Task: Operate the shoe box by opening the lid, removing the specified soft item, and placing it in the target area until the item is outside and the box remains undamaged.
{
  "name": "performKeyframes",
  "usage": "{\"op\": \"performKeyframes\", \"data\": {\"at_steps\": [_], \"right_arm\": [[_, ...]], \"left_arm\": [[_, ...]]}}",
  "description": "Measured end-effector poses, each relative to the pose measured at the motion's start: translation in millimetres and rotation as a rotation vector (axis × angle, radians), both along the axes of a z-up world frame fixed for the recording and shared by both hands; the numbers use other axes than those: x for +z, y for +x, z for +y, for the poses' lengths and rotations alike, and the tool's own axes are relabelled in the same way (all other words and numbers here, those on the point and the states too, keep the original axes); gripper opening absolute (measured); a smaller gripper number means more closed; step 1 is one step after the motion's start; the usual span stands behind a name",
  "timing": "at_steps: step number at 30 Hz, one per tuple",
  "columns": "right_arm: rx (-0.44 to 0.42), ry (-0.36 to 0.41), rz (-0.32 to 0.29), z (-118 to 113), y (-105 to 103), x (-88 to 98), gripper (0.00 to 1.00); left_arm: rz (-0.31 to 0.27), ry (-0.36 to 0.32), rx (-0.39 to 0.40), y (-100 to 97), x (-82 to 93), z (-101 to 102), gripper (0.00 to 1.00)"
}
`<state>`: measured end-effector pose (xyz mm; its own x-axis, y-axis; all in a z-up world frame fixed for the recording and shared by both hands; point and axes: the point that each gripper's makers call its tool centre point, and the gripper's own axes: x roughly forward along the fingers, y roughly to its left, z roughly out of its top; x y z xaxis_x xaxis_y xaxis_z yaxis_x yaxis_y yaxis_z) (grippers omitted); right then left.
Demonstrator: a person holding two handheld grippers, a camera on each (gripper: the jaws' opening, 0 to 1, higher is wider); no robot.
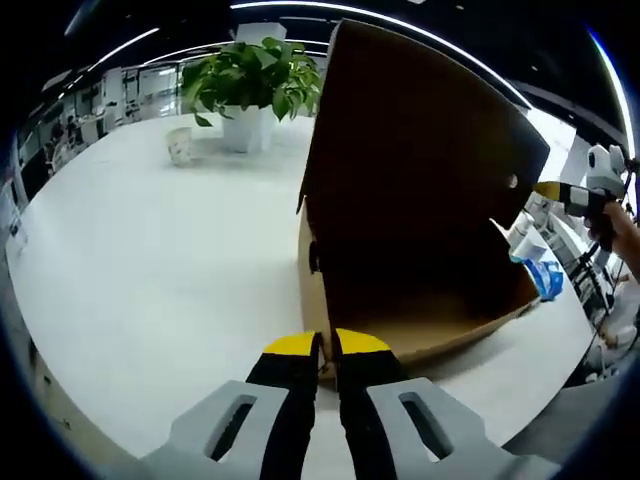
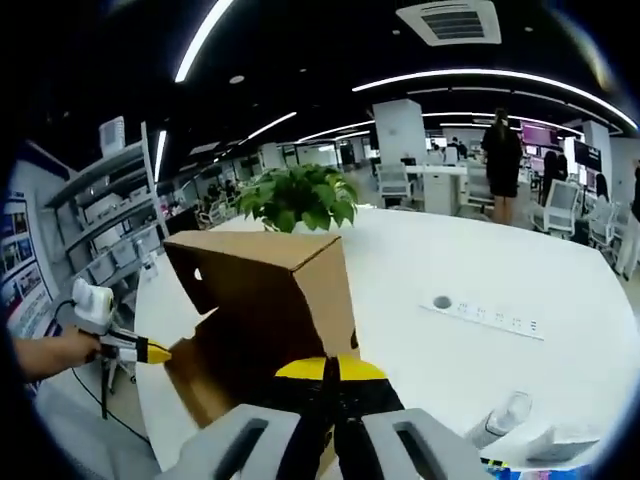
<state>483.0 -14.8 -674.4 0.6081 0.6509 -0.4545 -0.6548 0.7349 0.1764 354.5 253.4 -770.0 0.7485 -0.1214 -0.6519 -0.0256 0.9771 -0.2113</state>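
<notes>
both grippers, left gripper and right gripper, were pressed together on the shoe box at the table edge, probably steadying it with the lid up.

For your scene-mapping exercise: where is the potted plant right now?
In the left gripper view the potted plant stands on the white table, upper left, beside a small cup and behind the open shoe box.
</notes>
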Motion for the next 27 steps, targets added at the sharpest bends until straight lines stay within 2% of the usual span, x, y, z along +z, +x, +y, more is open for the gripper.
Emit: {"op": "performKeyframes", "data": {"at_steps": [16, 27], "right_arm": [[-0.015, 0.014, 0.01, -8.4, -23.4, -27.3, 0.0], [-0.028, 0.017, 0.008, -12.4, -31.2, -37.7, 0.0]], "left_arm": [[-0.015, -0.016, 0.004, -0.3, -0.2, 1.0, 0.04], [-0.028, -0.009, -0.007, -0.5, 0.5, -0.6, 0.05]]}}
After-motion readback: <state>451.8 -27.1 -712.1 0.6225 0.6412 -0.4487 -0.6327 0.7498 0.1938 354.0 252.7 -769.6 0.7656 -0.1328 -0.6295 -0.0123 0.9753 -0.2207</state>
